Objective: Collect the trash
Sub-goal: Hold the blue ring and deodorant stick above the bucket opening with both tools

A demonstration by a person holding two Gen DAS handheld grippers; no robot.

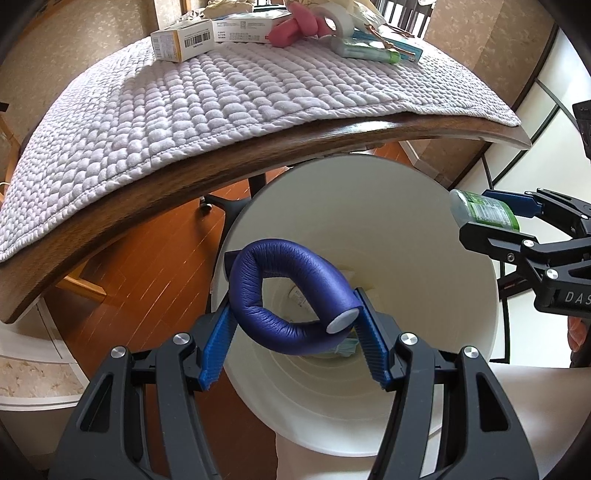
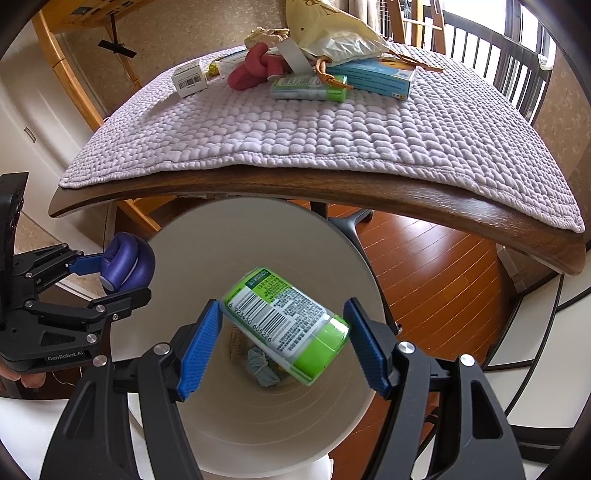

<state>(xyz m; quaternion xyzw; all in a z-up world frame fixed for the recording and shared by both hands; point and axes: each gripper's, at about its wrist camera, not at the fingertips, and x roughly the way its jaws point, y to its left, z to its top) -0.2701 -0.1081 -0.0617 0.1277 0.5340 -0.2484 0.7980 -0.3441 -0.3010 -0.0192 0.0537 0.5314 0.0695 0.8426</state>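
Both tools sit over the bin [image 1: 369, 406], a tall white pail on the floor just beside the table [image 1: 221, 162] edge, so the step in hand looks like the drop. Left gripper [image 1: 295, 332]: fingers closed on a bent purple foam tube [image 1: 280, 295], which is pinched between the blue pads [image 1: 218, 347] with its capped end toward the right pad. It hangs above the bin mouth, left of centre and near the rim. Before you release, shift it toward the middle; the foam may spring as the jaws part and could flick over the near edge. Right gripper [image 2: 284, 339]: the bottle [image 2: 284, 325], green-labelled with a barcode, lies tilted between the pads [image 2: 199, 350]. Its upper end touches the left pad, but a gap shows at the right pad, so I judge the jaws to be parted and the bottle loose or dropping; I cannot tell for certain. It is well centred over the opening, so keep that tool level and clear of the left one. The bottom of the bin holds crumpled paper and a bluish wad. The table carries a quilted lilac cloth [image 2: 332, 140], bare near you. At the far side lie more items: a white carton [image 2: 190, 79], a pink soft thing [image 2: 255, 70], a second green bottle [image 2: 310, 88], a blue box [image 2: 376, 77] and a yellowish bag [image 2: 332, 33]. Around it are a wood floor [image 2: 436, 266], chairs and pale walls.
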